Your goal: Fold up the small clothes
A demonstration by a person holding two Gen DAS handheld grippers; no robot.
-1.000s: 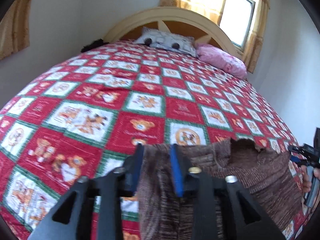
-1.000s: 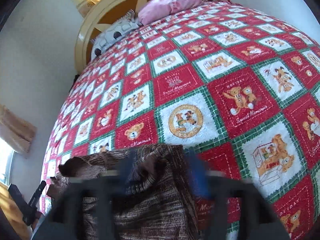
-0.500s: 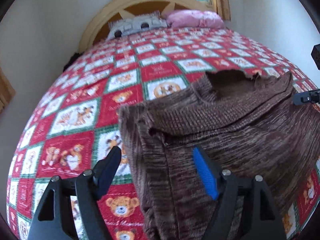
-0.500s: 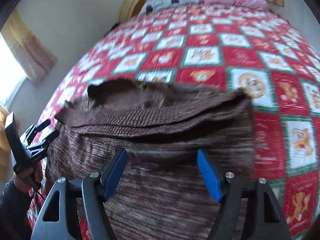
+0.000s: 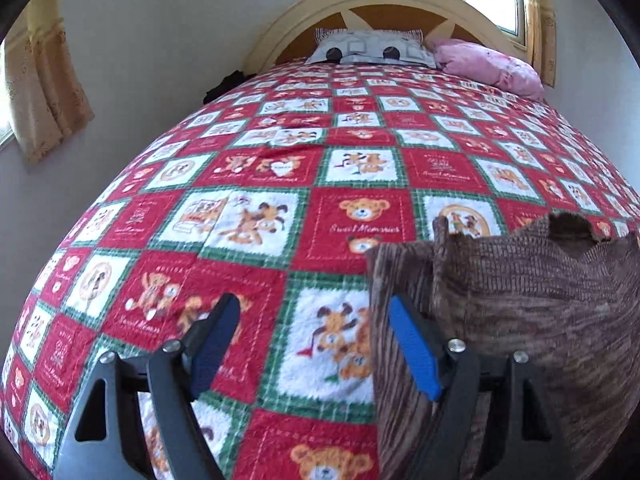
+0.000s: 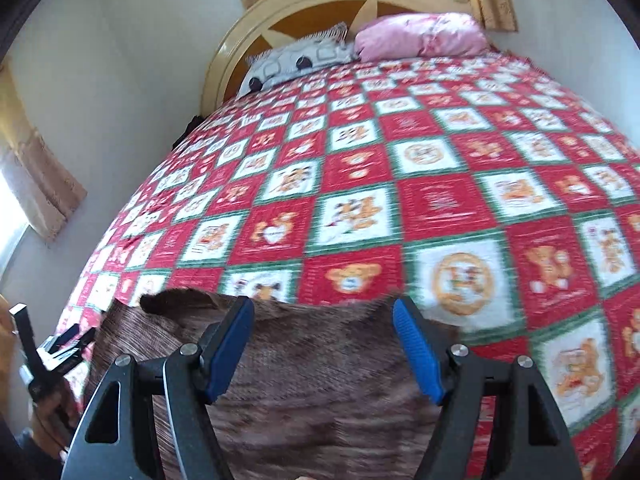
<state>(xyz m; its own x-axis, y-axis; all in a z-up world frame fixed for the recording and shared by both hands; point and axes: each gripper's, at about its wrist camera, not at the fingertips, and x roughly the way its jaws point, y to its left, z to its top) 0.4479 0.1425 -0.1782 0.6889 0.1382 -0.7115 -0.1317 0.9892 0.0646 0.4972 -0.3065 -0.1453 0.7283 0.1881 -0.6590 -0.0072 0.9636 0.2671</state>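
A brown knitted garment (image 5: 520,312) lies folded on the red patchwork bedspread (image 5: 280,184), at the lower right of the left wrist view. It fills the lower middle of the right wrist view (image 6: 304,392). My left gripper (image 5: 312,344) is open and empty, just left of the garment's left edge, over the bedspread. My right gripper (image 6: 324,344) is open and empty above the garment's top edge. The left gripper also shows at the far left of the right wrist view (image 6: 52,352).
A grey patterned pillow (image 5: 372,50) and a pink pillow (image 5: 488,66) lie at the wooden headboard (image 5: 384,4). Walls and curtains (image 5: 40,80) stand to the left of the bed. A dark object (image 5: 224,84) sits at the bed's far left edge.
Both grippers let go of the garment's top corners and opened. The garment came down onto the bed. The left gripper then swung left off the garment, and the right gripper tilted up.
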